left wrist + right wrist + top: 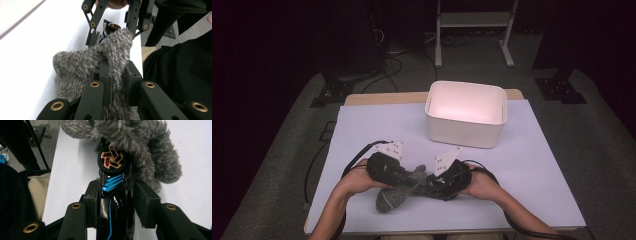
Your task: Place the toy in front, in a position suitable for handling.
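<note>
A grey fuzzy sock (394, 195) lies near the table's front edge, between the person's two hands. My left gripper (408, 179) is shut on its cuff; in the left gripper view the fabric (75, 67) is pinched between the jaws of that gripper (117, 76). My right gripper (117, 193) is shut on a glossy black toy car (112, 202) with blue stripes and a gold-spoked wheel. The car's nose touches the sock (150, 152) at its opening. In the high view the right gripper (432, 184) faces the left one, tips almost meeting. In the left gripper view the car (112, 27) shows beyond the sock.
A white rectangular bin (462, 134), nothing inside it, stands at the back middle of the pale table (532, 165). Cables trail from both grippers along the table's front. A dark sleeve and the table's near edge lie close behind the hands.
</note>
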A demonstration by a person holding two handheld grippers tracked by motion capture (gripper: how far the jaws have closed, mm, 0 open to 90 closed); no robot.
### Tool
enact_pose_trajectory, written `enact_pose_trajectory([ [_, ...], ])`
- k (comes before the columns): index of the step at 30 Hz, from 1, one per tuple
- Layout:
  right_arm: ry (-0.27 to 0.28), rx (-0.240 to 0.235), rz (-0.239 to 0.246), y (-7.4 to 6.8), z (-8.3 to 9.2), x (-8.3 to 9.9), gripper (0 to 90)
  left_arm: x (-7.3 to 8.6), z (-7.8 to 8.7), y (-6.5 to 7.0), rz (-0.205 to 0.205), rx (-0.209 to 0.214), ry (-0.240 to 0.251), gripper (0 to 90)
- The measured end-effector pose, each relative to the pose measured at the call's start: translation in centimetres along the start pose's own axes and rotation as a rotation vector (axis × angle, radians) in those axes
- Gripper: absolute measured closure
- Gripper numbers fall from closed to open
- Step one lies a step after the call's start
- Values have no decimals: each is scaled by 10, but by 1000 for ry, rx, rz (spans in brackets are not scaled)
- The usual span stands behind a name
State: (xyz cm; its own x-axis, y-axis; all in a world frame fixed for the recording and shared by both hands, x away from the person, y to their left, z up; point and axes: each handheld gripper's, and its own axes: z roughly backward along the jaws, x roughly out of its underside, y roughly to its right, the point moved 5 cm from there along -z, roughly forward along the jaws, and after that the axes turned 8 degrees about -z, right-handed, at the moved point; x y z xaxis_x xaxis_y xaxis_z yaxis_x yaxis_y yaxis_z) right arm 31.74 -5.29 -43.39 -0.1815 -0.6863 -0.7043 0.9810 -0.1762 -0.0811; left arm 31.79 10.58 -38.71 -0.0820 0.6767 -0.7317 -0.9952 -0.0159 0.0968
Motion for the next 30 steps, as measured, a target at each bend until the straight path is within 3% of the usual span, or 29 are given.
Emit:
enact_pose_trajectory([
  [12,66,20,-36,1,25,18,562,-34,-10,1,-69,8,-34,794],
  [17,55,39,-32,1,37,25,586,-40,-13,0,-79,5,-46,793],
  [22,34,48,-59,2,49,42,588,-44,-16,0,-83,24,-17,798],
  [26,19,59,-51,1,50,40,579,-49,-18,1,-93,25,-14,801],
  [30,34,61,-27,-1,44,27,554,-57,-22,5,-113,29,-20,801],
])
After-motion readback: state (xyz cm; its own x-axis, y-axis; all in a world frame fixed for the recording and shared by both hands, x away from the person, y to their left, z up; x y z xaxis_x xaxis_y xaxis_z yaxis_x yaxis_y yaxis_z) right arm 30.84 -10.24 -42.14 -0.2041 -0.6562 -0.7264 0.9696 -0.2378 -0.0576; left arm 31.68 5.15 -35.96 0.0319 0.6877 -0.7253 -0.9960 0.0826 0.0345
